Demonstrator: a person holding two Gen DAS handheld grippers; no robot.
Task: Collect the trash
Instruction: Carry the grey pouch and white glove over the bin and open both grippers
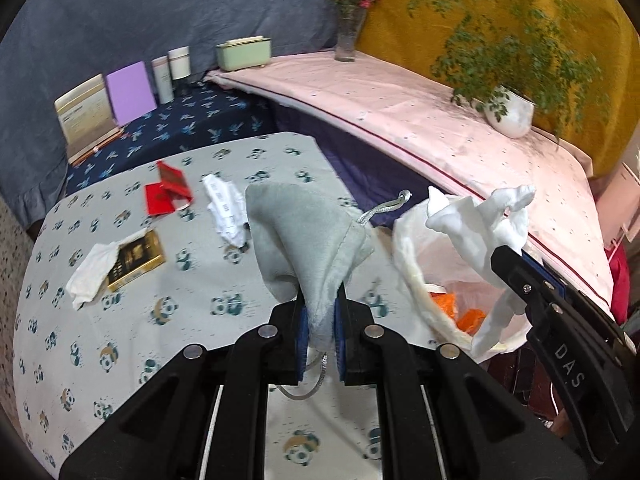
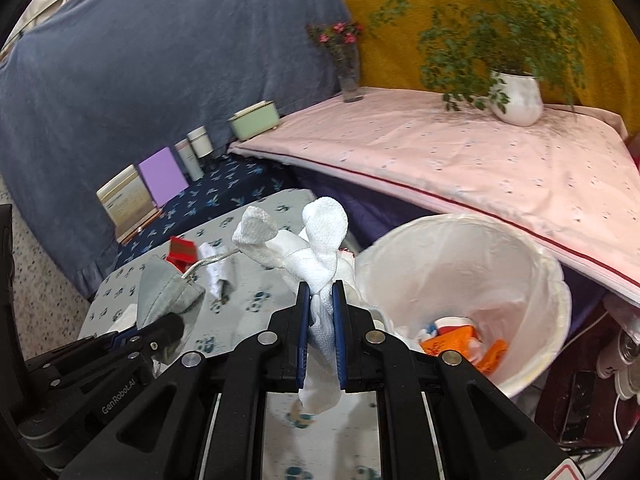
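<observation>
My left gripper (image 1: 320, 312) is shut on a grey drawstring pouch (image 1: 308, 236) and holds it above the panda-print table (image 1: 120, 340). My right gripper (image 2: 321, 312) is shut on a crumpled white tissue (image 2: 316, 248), just left of the white lined trash bin (image 2: 552, 280); the tissue also shows in the left wrist view (image 1: 480, 224), at the bin's rim (image 1: 412, 280). Orange and red wrappers (image 2: 460, 340) lie inside the bin. On the table lie a red packet (image 1: 166, 192), a crumpled white paper (image 1: 226, 208), a gold-black box (image 1: 136, 258) and a white tissue (image 1: 94, 272).
A pink-covered ledge (image 1: 420, 120) behind the bin carries a potted plant (image 1: 508, 112), a flower vase (image 1: 346, 40) and a green box (image 1: 244, 54). Books (image 1: 88, 114) and white cylinders (image 1: 172, 70) stand on the dark blue cloth at the back left.
</observation>
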